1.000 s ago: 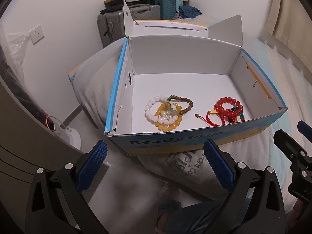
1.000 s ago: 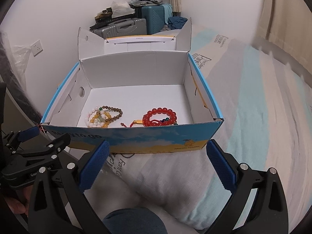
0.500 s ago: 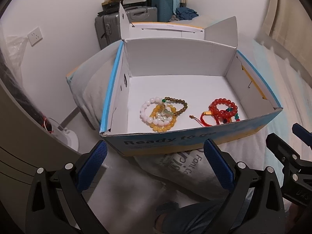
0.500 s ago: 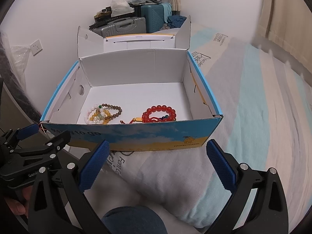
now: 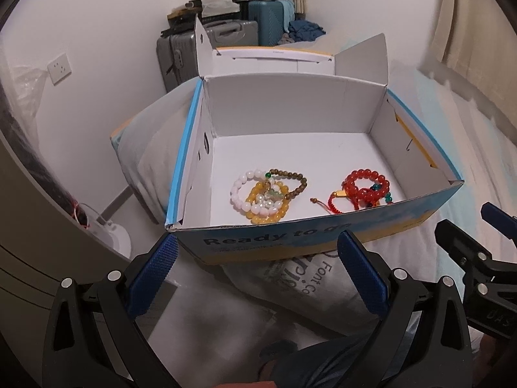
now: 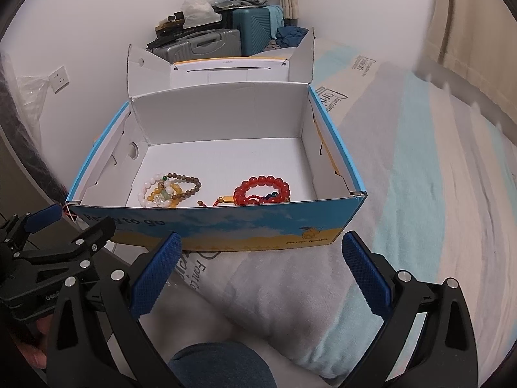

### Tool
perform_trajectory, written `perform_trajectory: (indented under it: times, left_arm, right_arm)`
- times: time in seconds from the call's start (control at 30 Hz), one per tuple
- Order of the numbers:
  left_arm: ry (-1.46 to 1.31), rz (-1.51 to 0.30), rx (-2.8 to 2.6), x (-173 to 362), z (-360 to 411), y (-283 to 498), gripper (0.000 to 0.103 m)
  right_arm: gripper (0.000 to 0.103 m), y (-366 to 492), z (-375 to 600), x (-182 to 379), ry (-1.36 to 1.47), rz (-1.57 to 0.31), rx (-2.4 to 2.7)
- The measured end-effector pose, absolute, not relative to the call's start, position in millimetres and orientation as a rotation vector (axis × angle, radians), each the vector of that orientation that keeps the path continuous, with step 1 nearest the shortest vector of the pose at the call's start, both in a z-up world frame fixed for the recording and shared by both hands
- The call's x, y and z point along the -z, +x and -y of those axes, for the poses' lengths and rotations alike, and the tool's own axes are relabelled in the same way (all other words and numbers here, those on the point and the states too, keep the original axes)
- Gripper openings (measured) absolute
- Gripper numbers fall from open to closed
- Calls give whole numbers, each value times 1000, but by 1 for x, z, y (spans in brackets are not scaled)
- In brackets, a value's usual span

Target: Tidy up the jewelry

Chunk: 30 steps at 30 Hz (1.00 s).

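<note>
The box (image 5: 323, 239) has slid lower-left in the left view. Both the left gripper (image 5: 258, 274) and right gripper (image 6: 261, 271) gape wide, empty. Only the right view shows striped bedding (image 6: 420, 177); bracelets (image 5: 268, 194) lie inside the box.

A bed (image 6: 429, 168) with a striped grey-and-pale-blue cover carries a white pillow (image 6: 274, 287), and an open blue-and-yellow cardboard box (image 6: 226, 226) (lid flaps raised) sits on the pillow, its front edge near the pillow's printed lettering.
</note>
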<state>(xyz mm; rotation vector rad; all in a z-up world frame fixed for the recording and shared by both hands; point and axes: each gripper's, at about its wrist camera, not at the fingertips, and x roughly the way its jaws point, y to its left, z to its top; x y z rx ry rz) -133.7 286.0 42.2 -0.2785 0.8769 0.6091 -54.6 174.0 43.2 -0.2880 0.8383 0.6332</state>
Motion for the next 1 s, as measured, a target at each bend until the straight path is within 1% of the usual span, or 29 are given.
perform_trajectory:
  times: [0.13,0.6,1.0]
  left_arm:
    - [-216,-865,-605,-45,-277,-131,97]
    - [-281,-879,-596,-43,-282,-131,97]
    - [-274,-870,-597,-45,-281,-133,97]
  right_arm:
    - [95,-55,-174,-43,-288,-836,-638]
    - [95,-55,-172,-44,-292,-836,-633]
    - [95,-55,-170,-44,-293,-834,-633]
